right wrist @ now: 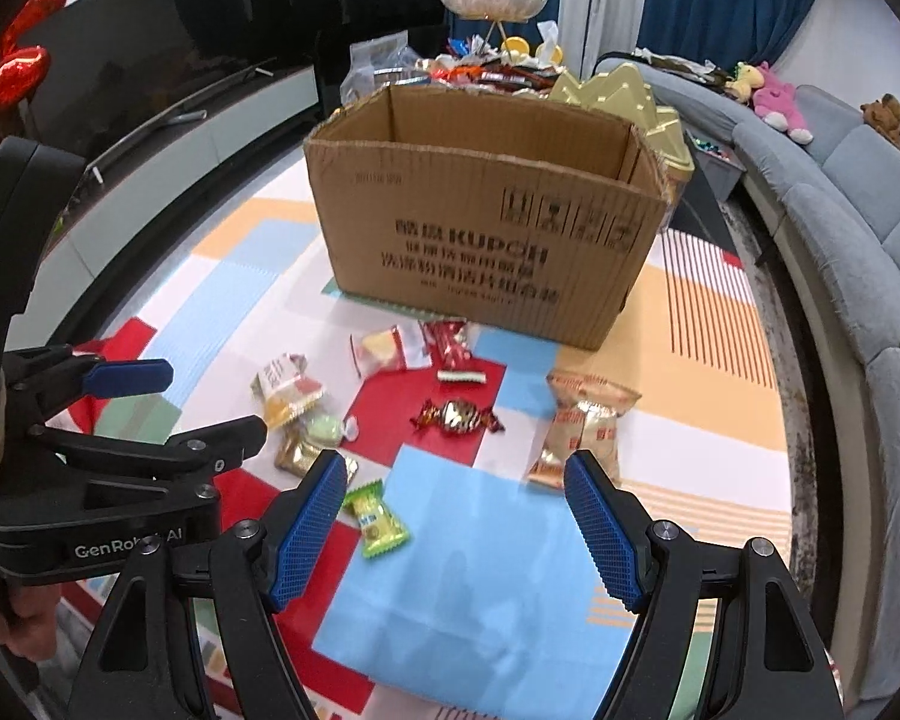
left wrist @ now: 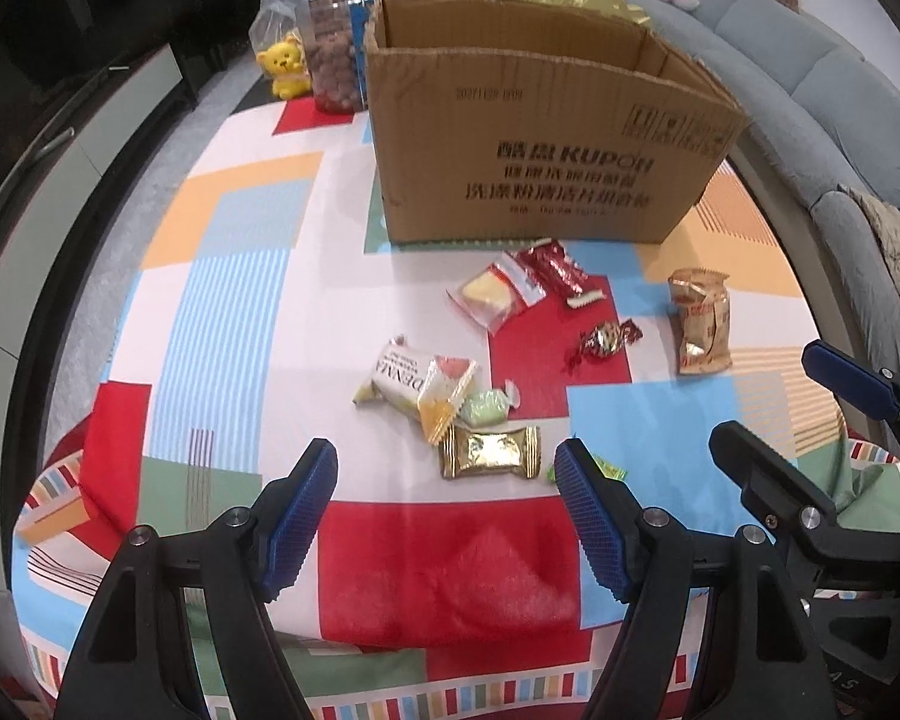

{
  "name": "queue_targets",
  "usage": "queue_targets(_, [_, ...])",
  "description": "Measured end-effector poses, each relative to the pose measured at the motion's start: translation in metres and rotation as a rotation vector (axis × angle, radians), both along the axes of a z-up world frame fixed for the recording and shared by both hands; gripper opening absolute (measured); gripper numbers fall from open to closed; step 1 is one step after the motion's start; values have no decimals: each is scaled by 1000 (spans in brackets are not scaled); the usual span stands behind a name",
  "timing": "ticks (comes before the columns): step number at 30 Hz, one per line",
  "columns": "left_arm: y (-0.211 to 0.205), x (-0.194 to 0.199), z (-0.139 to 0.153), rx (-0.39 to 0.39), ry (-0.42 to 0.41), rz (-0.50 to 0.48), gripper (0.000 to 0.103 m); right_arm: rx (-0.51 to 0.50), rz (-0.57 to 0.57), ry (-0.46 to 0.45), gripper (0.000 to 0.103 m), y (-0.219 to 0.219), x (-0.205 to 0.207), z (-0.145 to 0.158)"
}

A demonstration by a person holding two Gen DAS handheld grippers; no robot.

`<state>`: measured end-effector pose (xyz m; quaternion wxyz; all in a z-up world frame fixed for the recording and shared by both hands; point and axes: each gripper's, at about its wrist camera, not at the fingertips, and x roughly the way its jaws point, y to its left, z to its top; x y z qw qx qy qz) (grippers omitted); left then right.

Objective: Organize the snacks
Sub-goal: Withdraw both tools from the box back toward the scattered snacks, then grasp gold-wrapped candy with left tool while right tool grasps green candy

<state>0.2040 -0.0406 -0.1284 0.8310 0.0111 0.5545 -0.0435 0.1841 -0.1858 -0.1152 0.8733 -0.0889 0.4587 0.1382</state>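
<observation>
Both tongs, left [left wrist: 447, 483] and right [right wrist: 456, 483], stand released, holding nothing. Snacks [left wrist: 489, 451] lie scattered on the bench [left wrist: 222, 300] before the empty cardboard box [left wrist: 546, 138]. Risk: overlapping wrappers invite a double pick, and slick foil may slip.

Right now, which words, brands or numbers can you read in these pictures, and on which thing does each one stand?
"KUPON": front of the cardboard box, beside Chinese characters too blurred to read.
Stamped number near the box's upper left: too faint.
"DENM...", cut off: white snack packet.
"GenRobot AI", partly hidden: body of the left gripper.
Other wrappers: print too small.
</observation>
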Motion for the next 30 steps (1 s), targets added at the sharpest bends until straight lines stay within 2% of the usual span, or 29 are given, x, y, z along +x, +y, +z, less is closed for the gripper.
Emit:
queue_targets(13, [-1,4,-32,-13,85,-13,74,-27,56,93,76,4,1,-27])
queue_targets(30, [-6,22,-54,-39,147,-9,74,-33,116,175,76,15,6,-58])
